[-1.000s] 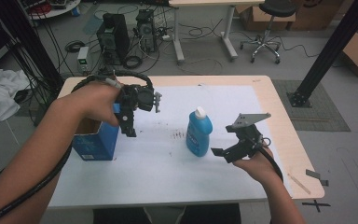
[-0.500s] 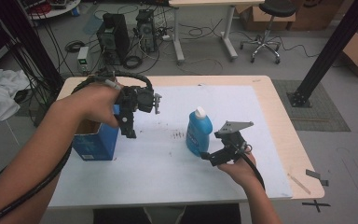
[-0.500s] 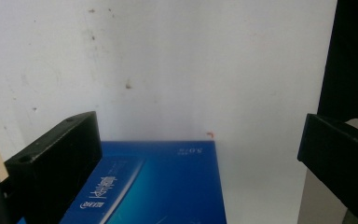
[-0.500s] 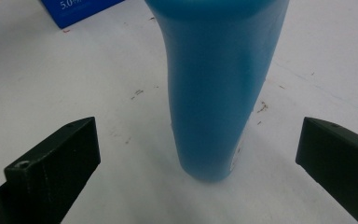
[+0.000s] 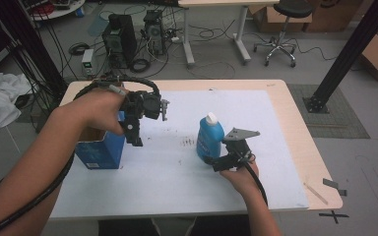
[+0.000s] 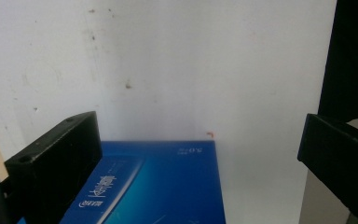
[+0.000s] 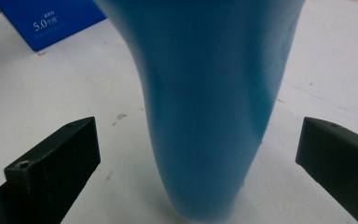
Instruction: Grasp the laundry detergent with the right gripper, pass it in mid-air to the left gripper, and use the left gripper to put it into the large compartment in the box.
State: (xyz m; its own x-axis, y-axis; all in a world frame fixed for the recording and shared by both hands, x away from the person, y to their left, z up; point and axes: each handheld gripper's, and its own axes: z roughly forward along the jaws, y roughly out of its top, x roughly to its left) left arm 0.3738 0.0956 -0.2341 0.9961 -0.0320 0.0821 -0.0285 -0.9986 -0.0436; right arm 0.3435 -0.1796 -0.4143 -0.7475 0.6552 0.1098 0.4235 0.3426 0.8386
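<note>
Jaws of the right gripper [image 7: 198,163] stand spread wide, one on each side of the lower body of the upright blue plastic bottle with a white cap [image 5: 209,139], with clear gaps and no contact. The bottle stands on the white-covered table [image 5: 256,113], between the two jaws. Jaws of the left gripper [image 6: 200,163] are likewise spread and hold nothing; below and between them lies the top of the blue cardboard box with white lettering [image 6: 158,186], which stands on the table well apart from the bottle.
</note>
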